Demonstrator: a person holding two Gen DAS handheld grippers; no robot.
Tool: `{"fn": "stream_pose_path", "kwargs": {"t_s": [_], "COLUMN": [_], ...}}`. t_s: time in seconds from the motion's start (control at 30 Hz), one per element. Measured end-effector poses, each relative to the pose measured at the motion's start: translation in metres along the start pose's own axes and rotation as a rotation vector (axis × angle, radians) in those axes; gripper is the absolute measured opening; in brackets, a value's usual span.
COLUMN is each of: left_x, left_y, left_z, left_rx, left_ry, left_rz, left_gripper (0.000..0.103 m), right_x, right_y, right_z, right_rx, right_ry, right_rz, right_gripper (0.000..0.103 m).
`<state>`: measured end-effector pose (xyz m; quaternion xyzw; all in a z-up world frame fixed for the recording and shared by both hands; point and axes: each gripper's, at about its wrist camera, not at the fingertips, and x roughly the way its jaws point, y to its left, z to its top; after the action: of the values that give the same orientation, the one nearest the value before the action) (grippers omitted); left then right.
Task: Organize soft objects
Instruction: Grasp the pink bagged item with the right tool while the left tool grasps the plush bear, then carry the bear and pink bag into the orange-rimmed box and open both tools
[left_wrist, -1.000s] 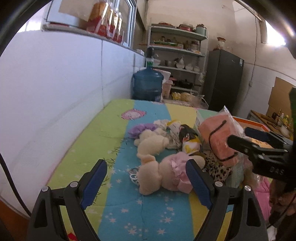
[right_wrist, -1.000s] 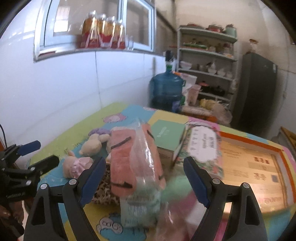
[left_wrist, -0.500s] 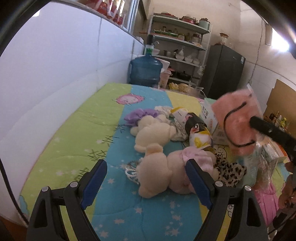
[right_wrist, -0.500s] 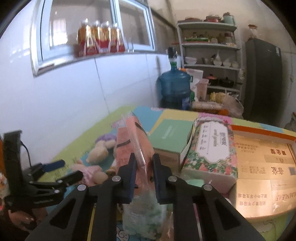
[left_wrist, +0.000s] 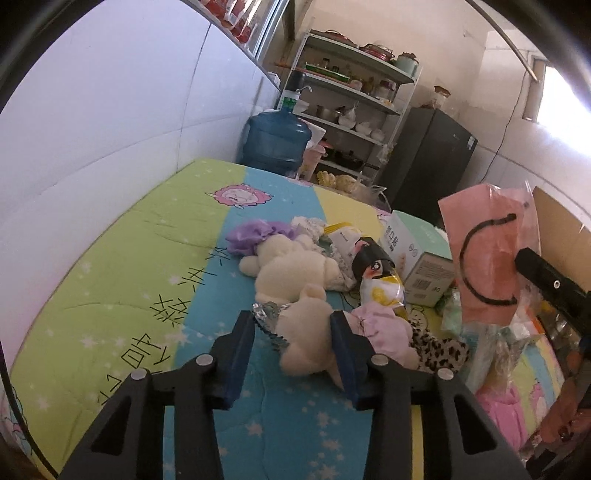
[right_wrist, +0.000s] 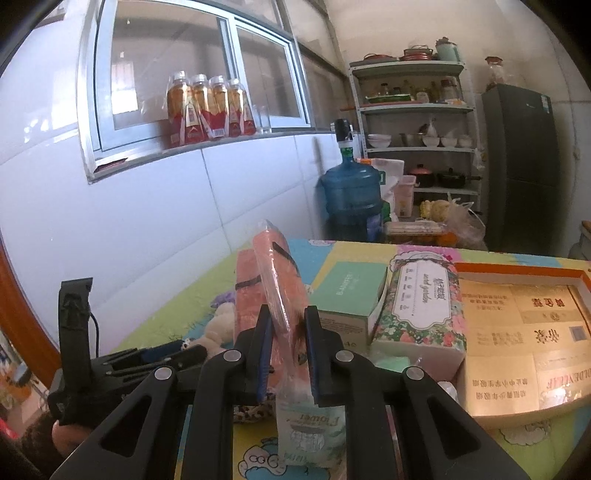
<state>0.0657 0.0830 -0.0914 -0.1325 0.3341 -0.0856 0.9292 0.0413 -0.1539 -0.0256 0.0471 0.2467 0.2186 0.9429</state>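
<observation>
Barely under way, judging by the pile. The right claw (right_wrist: 287, 356) is pinching a pink item sealed in clear plastic (right_wrist: 275, 280), its jaws pressed together on the wrapper; in the left wrist view the same packet (left_wrist: 487, 254) is hanging clear above the bed, so one soft thing is being carried but is not yet placed anywhere. The left claw (left_wrist: 293, 354) is closing around a cream plush toy in a pink dress (left_wrist: 314, 339); the toy's head is sitting between the jaws, and the pads do not look to be pressing on it yet. Everything else is lying loose on the patterned bedspread (left_wrist: 122, 280): a second cream plush (left_wrist: 291, 269) with a purple frill (left_wrist: 258, 236) touching it, a small doll-print packet (left_wrist: 376, 280), a leopard-print cloth (left_wrist: 439, 350). Boxes are standing just beside the heap: a mint box (right_wrist: 351, 291) and a floral tissue box (right_wrist: 421, 314). No gathered or sorted group is showing; nearly all the sorting is remaining.
</observation>
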Motion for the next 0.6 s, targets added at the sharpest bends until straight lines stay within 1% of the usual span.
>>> {"fn": "stream_pose_path", "kwargs": {"t_s": [0.07, 0.13, 0.27, 0.37, 0.4, 0.43, 0.47, 0.53, 0.6], "left_x": [-0.005, -0.011, -0.026, -0.029, -0.029, -0.029, -0.031, -0.035, -0.033], "left_y": [-0.001, -0.003, -0.007, -0.012, -0.013, -0.013, -0.013, -0.014, -0.018], "left_z": [-0.001, -0.002, -0.001, -0.001, -0.001, -0.002, -0.002, 0.000, 0.002], "left_rx": [0.000, -0.006, 0.000, 0.014, 0.008, 0.004, -0.002, -0.008, 0.014], "left_ry": [-0.006, -0.025, -0.063, -0.067, -0.062, -0.061, -0.062, -0.067, -0.057], "left_rz": [-0.004, -0.010, -0.029, -0.026, -0.033, -0.038, -0.041, -0.053, -0.039], "left_gripper": [0.038, 0.033, 0.032, 0.031, 0.028, 0.014, 0.003, 0.003, 0.003], "right_x": [-0.003, -0.007, -0.017, -0.024, -0.026, -0.028, -0.030, -0.035, -0.039], "right_y": [0.001, 0.002, 0.003, 0.004, 0.005, 0.005, 0.005, 0.005, 0.004], "right_z": [0.000, 0.000, 0.000, 0.000, 0.000, -0.001, -0.002, -0.003, -0.003], "right_rx": [0.000, 0.000, -0.002, 0.000, 0.000, 0.001, 0.001, -0.002, -0.001], "right_ry": [-0.005, -0.011, -0.027, -0.039, -0.041, -0.043, -0.043, -0.051, -0.058], "right_rz": [0.003, 0.005, 0.007, 0.009, 0.009, 0.009, 0.009, 0.006, 0.002], "right_gripper": [0.017, 0.017, 0.017, 0.017, 0.017, 0.017, 0.017, 0.017, 0.017]}}
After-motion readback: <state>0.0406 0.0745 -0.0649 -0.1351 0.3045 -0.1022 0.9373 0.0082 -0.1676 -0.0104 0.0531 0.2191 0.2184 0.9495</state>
